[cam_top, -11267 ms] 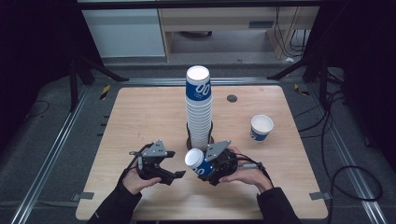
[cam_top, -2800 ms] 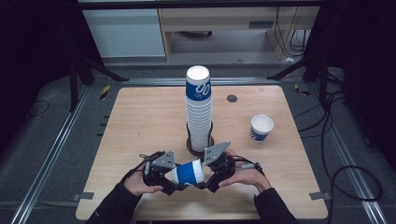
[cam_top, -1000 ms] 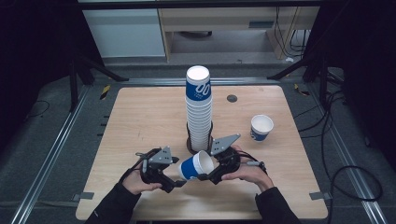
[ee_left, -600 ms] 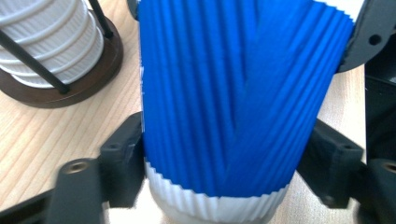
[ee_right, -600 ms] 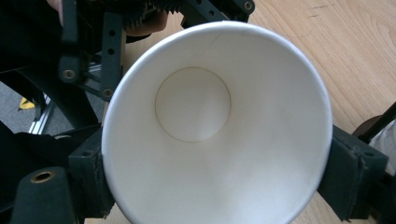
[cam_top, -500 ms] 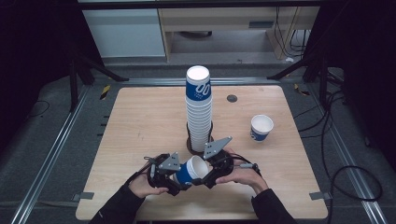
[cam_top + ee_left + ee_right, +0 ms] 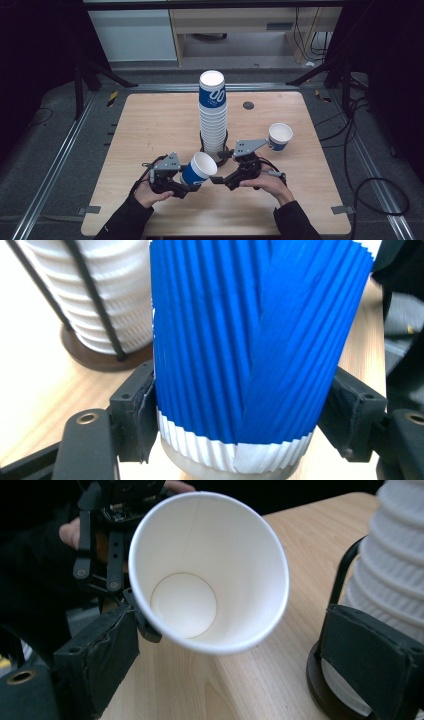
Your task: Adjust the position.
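One blue cup [image 7: 198,169] sits clamped in the left tool [image 7: 181,186]; right tool [image 7: 218,179] wide, cup stack [image 7: 213,116] beside.

Wood table [image 7: 150,120] w/ round corners sits on a dark grey floor [image 7: 45,165]. Metal rails [image 7: 60,150] run along both sides. White cabinet [image 7: 132,35] & a shelf [image 7: 235,25] at the back. Dim room.
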A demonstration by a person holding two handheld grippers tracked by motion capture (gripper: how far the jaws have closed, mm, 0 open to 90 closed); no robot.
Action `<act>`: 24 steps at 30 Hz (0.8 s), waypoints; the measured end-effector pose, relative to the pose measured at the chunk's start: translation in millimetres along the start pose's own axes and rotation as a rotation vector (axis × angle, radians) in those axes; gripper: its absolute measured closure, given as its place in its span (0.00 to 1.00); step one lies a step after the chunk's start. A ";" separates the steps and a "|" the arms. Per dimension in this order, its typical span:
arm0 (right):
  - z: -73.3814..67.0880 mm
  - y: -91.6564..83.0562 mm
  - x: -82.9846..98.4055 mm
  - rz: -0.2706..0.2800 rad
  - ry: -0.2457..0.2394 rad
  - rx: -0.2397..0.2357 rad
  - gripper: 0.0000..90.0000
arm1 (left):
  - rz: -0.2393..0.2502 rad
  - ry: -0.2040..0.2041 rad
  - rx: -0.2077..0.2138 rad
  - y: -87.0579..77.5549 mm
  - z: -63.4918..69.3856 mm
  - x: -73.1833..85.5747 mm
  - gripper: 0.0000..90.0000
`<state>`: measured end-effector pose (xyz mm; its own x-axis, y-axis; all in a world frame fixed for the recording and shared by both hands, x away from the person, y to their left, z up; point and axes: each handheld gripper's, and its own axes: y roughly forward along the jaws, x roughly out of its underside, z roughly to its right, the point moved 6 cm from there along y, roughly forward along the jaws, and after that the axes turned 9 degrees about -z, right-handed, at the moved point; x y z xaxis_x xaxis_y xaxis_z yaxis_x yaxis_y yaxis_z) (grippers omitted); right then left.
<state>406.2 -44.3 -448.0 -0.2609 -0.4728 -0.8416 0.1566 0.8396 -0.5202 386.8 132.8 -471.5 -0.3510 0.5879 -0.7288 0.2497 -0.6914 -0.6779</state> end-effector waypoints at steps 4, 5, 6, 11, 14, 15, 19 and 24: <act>2.0 -3.3 -3.4 0.051 0.035 -0.013 0.10 | 0.061 -0.030 -0.009 -3.4 -0.4 -4.6 0.29; 1.5 -2.7 -3.8 0.055 0.039 -0.017 0.10 | 0.071 -0.034 -0.013 -3.4 0.5 -5.8 0.29; 0.7 -1.6 -4.1 0.057 0.042 -0.025 0.10 | 0.082 -0.036 -0.013 -3.0 1.8 -7.1 0.29; -6.1 5.2 -7.6 0.072 0.050 -0.063 0.12 | 0.099 -0.017 0.001 2.0 13.2 -12.1 0.29; -10.4 7.7 -8.9 0.074 0.048 -0.084 0.14 | 0.099 0.001 0.002 4.1 18.4 -13.8 0.29; -11.5 8.4 -9.3 0.076 0.049 -0.091 0.15 | 0.099 0.003 0.010 5.0 20.3 -14.2 0.29; -14.9 12.1 -10.3 0.087 0.063 -0.124 0.17 | 0.094 0.024 0.005 8.8 26.0 -15.3 0.29; -18.8 16.4 -9.5 0.079 0.066 -0.154 0.21 | 0.095 0.033 0.007 9.0 28.1 -15.9 0.29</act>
<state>393.4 -21.0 -445.9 -0.3161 -0.3899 -0.8649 0.0327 0.9067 -0.4206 369.3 105.4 -463.4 -0.2964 0.5330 -0.7925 0.2741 -0.7474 -0.6052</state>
